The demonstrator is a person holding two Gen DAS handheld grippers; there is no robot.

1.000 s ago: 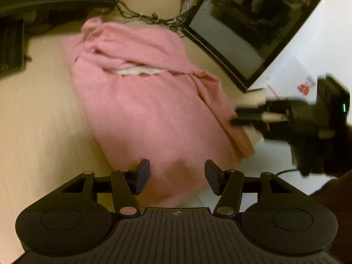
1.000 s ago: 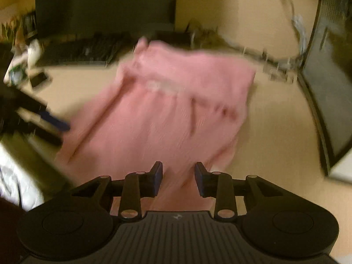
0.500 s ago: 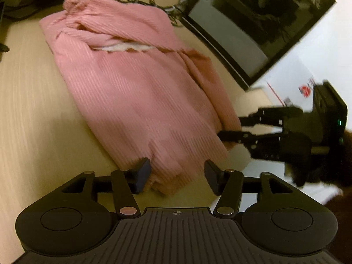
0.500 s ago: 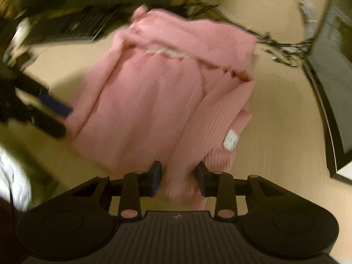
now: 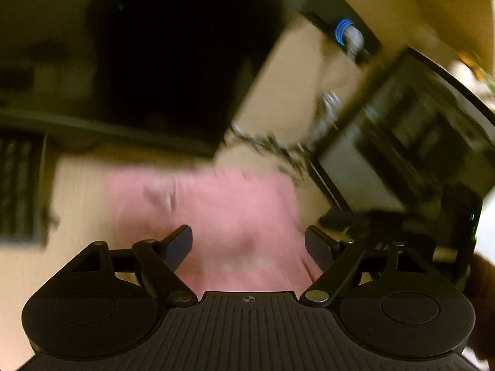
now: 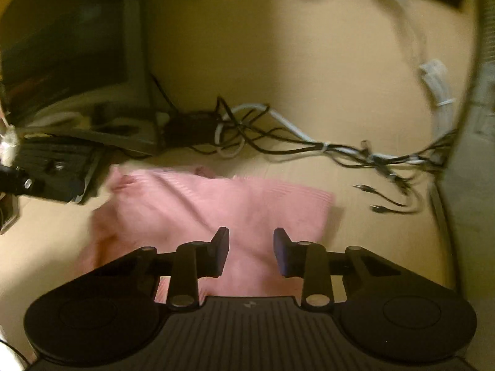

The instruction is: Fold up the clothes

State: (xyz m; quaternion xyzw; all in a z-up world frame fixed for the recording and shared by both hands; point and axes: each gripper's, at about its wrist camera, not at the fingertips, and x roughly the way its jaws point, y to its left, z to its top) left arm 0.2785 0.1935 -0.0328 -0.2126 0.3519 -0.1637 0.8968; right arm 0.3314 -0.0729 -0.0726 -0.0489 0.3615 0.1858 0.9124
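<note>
A pink ribbed sweater [image 5: 222, 216] lies folded on the beige table; it also shows in the right wrist view [image 6: 216, 204]. My left gripper [image 5: 249, 245] is open and empty, low over the sweater's near edge; its view is blurred by motion. My right gripper [image 6: 251, 252] is open and empty, just above the sweater's near part. The right gripper also shows at the right of the left wrist view [image 5: 402, 225], beside the sweater.
A tangle of black and white cables [image 6: 278, 136] lies behind the sweater. A dark monitor [image 5: 411, 142] stands to the right, a black keyboard [image 5: 18, 191] to the left. A dark screen and stand [image 6: 71, 71] stand at back left.
Both grippers have dropped low and tilted toward the far side of the table. The sweater now looks shorter and more compact than half a second ago. Both stay open.
</note>
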